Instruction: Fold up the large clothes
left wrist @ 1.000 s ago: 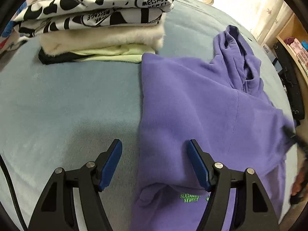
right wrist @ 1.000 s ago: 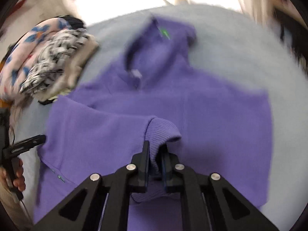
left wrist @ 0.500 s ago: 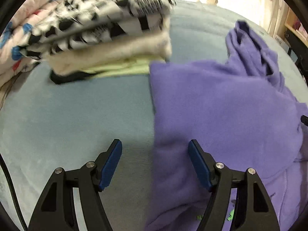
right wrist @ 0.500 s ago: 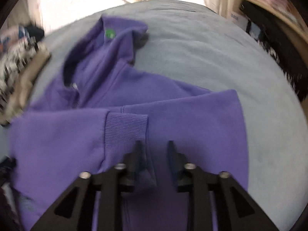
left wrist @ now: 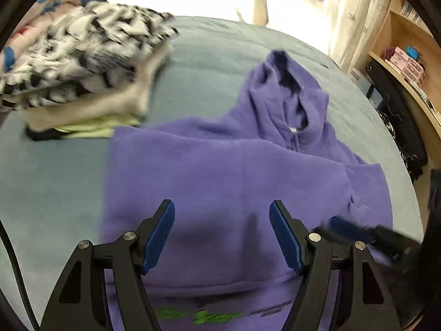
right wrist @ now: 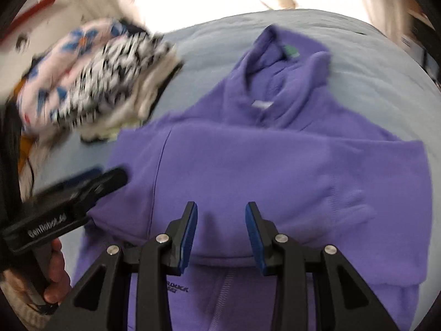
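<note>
The left gripper (left wrist: 222, 231) gaped wide and held nothing; the right gripper (right wrist: 221, 230) stood partly open, empty too. One purple hoodie (left wrist: 237, 171) lay spread on the blue-grey blanket (left wrist: 52, 176) directly beneath and ahead of both, sleeves folded across, hood farthest. Ahead-left sat one stack of folded clothes (left wrist: 82, 82), blurred; its layers couldn't be counted. The hem print (left wrist: 198, 315) was unreadable.

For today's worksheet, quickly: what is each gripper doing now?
Left gripper: open, empty, over the purple hoodie.
Right gripper: open, empty.
</note>
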Action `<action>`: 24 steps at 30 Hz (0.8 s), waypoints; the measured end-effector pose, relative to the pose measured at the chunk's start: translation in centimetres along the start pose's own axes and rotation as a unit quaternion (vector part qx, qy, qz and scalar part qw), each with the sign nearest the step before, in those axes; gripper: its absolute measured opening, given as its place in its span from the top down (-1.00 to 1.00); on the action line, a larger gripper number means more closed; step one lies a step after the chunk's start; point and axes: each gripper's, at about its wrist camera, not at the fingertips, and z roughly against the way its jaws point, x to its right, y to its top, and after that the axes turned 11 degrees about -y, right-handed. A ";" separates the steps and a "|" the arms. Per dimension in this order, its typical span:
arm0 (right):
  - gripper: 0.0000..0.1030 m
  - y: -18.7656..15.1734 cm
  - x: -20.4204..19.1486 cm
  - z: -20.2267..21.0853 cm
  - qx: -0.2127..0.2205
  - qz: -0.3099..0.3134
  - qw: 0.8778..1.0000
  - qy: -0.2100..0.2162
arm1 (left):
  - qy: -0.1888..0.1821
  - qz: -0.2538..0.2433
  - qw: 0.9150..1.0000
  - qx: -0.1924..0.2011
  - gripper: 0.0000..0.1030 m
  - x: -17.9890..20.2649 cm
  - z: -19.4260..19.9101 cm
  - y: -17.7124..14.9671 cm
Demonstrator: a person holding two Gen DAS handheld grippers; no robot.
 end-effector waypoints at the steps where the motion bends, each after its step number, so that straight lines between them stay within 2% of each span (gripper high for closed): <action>1: 0.29 0.0 0.3 -0.9 -0.007 0.000 1.000 -0.021 | 0.004 0.000 1.000 -0.008 -0.36 0.3 -1.0 0.0; 3: 0.30 -0.2 2.1 -1.6 -0.006 -0.015 0.998 -0.058 | 0.020 -0.008 1.000 -0.022 -0.36 0.6 -2.9 -0.1; 5: 0.40 -0.2 4.7 -1.7 0.004 -0.033 0.995 -0.092 | 0.037 -0.017 0.999 -0.036 -0.39 0.4 -5.0 0.1; 6: 0.55 -0.3 6.0 -1.8 0.004 -0.041 0.996 -0.083 | 0.034 -0.014 0.999 -0.039 -0.46 0.1 -5.5 0.0; 7: 0.82 -0.5 6.9 -2.0 0.000 -0.047 0.996 -0.073 | 0.032 -0.010 0.999 -0.039 -0.50 -0.3 -6.2 0.2; 8: 0.99 -0.6 7.7 -2.0 -0.002 -0.053 0.996 -0.067 | 0.032 -0.005 0.999 -0.038 -0.55 -0.6 -6.4 0.4; 10: 0.99 -0.7 8.1 -1.8 -0.003 -0.055 0.997 -0.058 | 0.034 0.001 0.999 -0.035 -0.57 -0.6 -6.9 0.9; 13: 0.95 -0.5 7.2 -1.3 -0.004 -0.049 0.996 -0.072 | 0.036 0.005 0.999 -0.037 -0.55 -0.1 -6.8 1.5; 16: 0.90 0.2 6.6 -0.3 0.024 -0.044 0.996 -0.078 | 0.027 0.004 0.999 -0.026 -0.52 0.2 -6.3 2.0; 19: 0.90 1.5 6.4 -0.4 0.039 -0.030 0.994 -0.099 | 0.040 0.002 0.999 -0.029 -0.51 -0.3 -6.8 2.6; 22: 0.90 3.1 7.7 -2.4 0.024 -0.053 0.993 -0.105 | 0.045 0.003 0.998 -0.033 -0.51 -0.7 -7.3 2.8; 24: 0.99 3.8 8.9 -4.0 0.004 -0.070 0.993 -0.091 | 0.045 -0.001 0.998 -0.034 -0.51 -0.8 -7.4 3.0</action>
